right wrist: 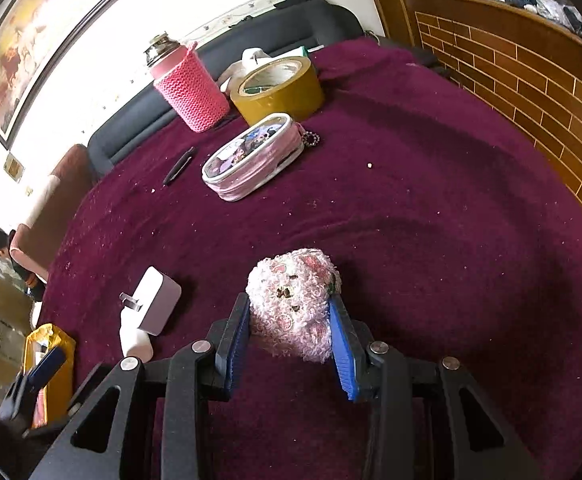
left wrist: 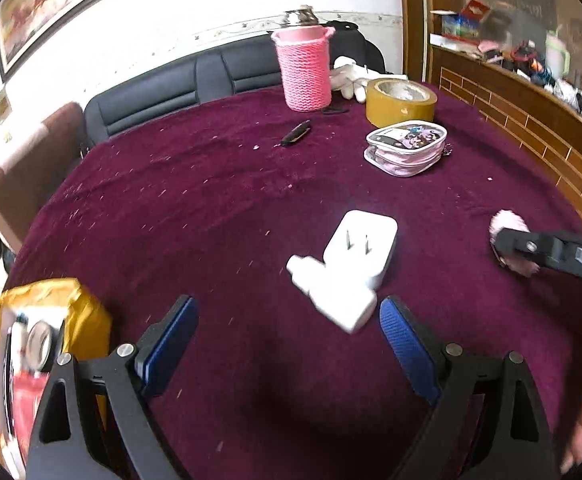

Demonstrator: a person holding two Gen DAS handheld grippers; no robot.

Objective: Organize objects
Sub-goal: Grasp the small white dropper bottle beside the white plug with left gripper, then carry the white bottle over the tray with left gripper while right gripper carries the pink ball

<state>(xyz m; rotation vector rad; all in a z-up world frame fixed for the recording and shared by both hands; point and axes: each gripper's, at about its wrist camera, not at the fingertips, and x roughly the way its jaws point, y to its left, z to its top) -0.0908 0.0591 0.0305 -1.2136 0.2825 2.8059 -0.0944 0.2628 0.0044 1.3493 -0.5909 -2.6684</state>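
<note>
My right gripper [right wrist: 289, 312] is shut on a fluffy pink plush toy [right wrist: 293, 300] just above the maroon tablecloth [right wrist: 431, 220]; the toy [left wrist: 509, 222] and right gripper [left wrist: 503, 240] also show at the right of the left wrist view. My left gripper [left wrist: 289, 312] is open and empty, low over the cloth. Two white power adapters [left wrist: 349, 264] lie touching just ahead of it, slightly right of centre; they also show in the right wrist view [right wrist: 149, 308]. An open yellow bag [left wrist: 39, 344] holding items sits at the table's left edge.
At the far side stand a pink knitted-sleeve flask [right wrist: 191, 88], a brown tape roll [right wrist: 279, 88], a clear pink pencil case [right wrist: 251, 156], a black pen [right wrist: 179, 166] and white gloves [left wrist: 347, 76]. A black sofa [left wrist: 163, 88] and wooden partition [right wrist: 531, 92] border the table.
</note>
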